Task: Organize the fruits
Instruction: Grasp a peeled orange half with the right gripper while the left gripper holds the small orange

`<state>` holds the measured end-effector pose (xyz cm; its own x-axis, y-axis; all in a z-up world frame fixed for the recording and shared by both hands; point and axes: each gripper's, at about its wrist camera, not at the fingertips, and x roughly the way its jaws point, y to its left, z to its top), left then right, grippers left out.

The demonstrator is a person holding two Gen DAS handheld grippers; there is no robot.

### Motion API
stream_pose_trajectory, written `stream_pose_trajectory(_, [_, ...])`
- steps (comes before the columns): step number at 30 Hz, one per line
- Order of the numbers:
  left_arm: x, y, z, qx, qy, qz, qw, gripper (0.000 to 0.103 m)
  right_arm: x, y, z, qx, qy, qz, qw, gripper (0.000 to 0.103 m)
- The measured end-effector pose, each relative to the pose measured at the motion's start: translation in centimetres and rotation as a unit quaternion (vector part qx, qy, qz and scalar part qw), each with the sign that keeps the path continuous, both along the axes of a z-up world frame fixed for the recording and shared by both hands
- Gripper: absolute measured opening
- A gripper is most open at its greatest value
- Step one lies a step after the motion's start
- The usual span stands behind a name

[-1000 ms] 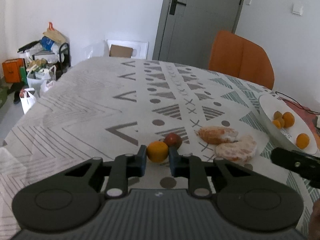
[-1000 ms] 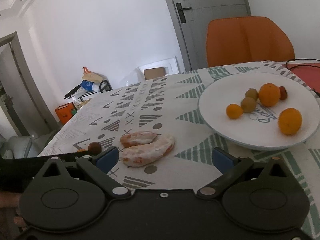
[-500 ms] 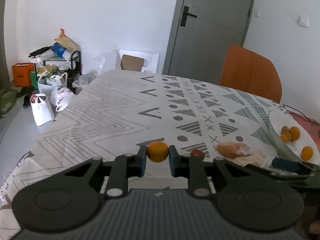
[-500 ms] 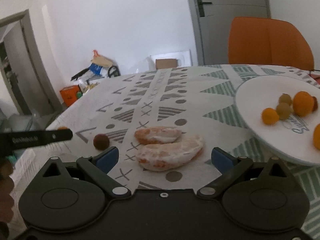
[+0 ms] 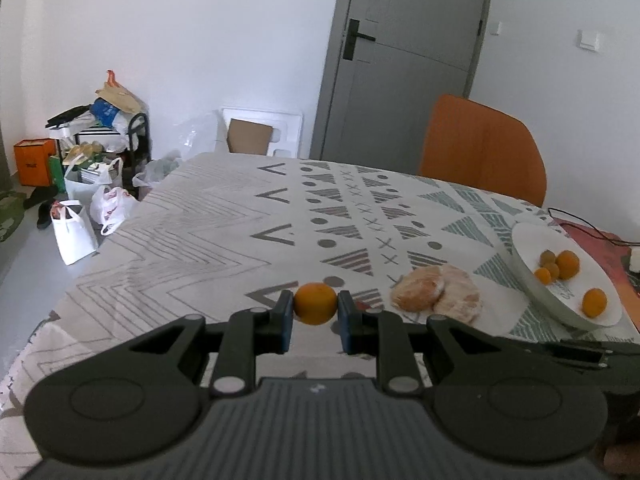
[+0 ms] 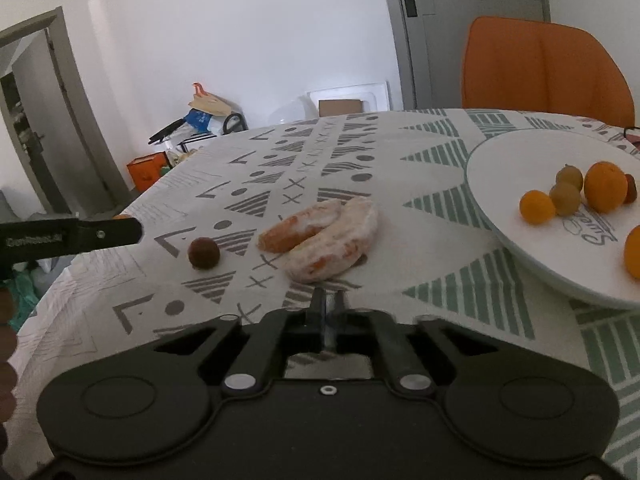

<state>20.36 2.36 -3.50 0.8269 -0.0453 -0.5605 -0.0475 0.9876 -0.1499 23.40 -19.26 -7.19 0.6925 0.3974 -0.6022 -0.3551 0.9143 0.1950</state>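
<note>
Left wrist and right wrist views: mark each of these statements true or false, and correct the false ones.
1. The left claw grips a small orange fruit. True.
2. The right claw holds a peeled citrus piece. False: its jaws are closing with nothing between them, and the two peeled citrus pieces lie on the tablecloth ahead of it.
3. The white plate is bare. False: several fruits sit on it, among them a large orange.
4. A small dark brown fruit lies on the tablecloth, apart from the peeled pieces. True.
5. An orange chair stands behind the table. True.
</note>
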Motion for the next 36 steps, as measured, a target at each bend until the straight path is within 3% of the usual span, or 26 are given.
stream_pose_trajectory(1, [0.0,0.0,-0.1,0.000,0.001,-0.001,1.0000,0.022,-0.1,0.0,0.1,-0.001,-0.006,-0.003,1.000,0.061])
stream_pose_trajectory(2, [0.1,0.0,-0.2,-0.002,0.002,0.000,1.0000,0.022,-0.1,0.2,0.2,-0.005,-0.016,-0.005,1.000,0.078])
stream_pose_trajectory(10, [0.5,2.2,-1.2,-0.012,0.011,0.024,0.9996,0.022,1.7,1.9,0.1,-0.018,-0.016,-0.005,1.000,0.077])
stream_pose_trajectory(16, [0.8,3.3,-1.7,-0.026,0.017,0.036,0.9989,0.022,2.8,3.1,-0.2,-0.029,-0.013,0.000,0.999,0.068])
stream_pose_trajectory(21, [1.0,4.1,-2.1,-0.031,0.017,0.042,0.9985,0.022,3.5,4.0,-0.3,-0.045,-0.020,0.005,0.999,0.067])
stream_pose_trajectory(36, [0.5,5.6,-2.2,-0.042,0.013,0.056,0.9974,0.022,3.3,3.6,-0.2,-0.104,-0.030,-0.042,0.993,0.044])
